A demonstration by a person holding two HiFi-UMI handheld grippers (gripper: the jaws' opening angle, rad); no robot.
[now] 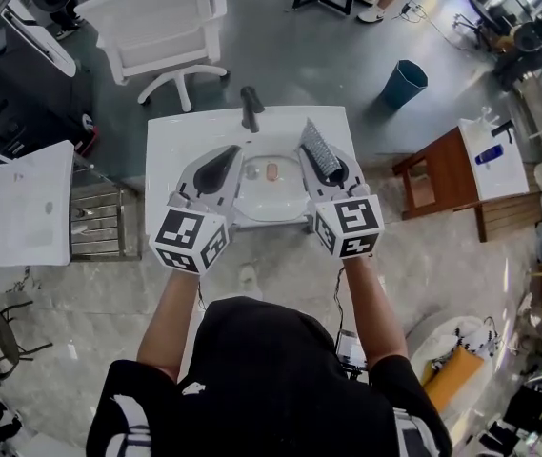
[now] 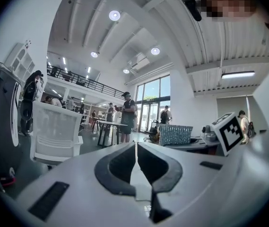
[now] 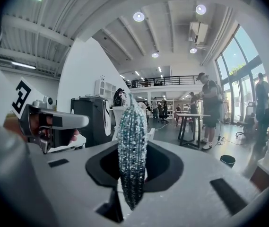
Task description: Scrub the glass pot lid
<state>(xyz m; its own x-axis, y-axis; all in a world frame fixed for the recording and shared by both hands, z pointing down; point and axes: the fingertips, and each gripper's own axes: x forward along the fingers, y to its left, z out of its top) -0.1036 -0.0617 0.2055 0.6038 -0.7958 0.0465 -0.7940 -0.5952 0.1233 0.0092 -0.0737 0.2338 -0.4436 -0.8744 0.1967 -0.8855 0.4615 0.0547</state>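
Observation:
In the head view both grippers hover side by side over a white sink basin [image 1: 275, 206]. A round clear lid [image 1: 271, 171] with a pale knob seems to lie in the basin between them. My left gripper [image 1: 219, 167] [image 2: 135, 148] is shut with nothing in it. My right gripper [image 1: 328, 163] [image 3: 133, 148] is shut on a silvery glitter scrub sponge [image 1: 316, 147] [image 3: 132, 150], which stands upright between the jaws. The sponge [image 2: 175, 134] also shows in the left gripper view, to the right. Both gripper views look level across the room, so the lid is hidden from them.
A dark faucet [image 1: 250, 109] stands at the back of the white counter [image 1: 170, 146]. A white chair [image 1: 161, 27] is behind it, a blue bin [image 1: 404, 82] at the back right, and a wooden table [image 1: 447, 174] to the right. People stand farther off.

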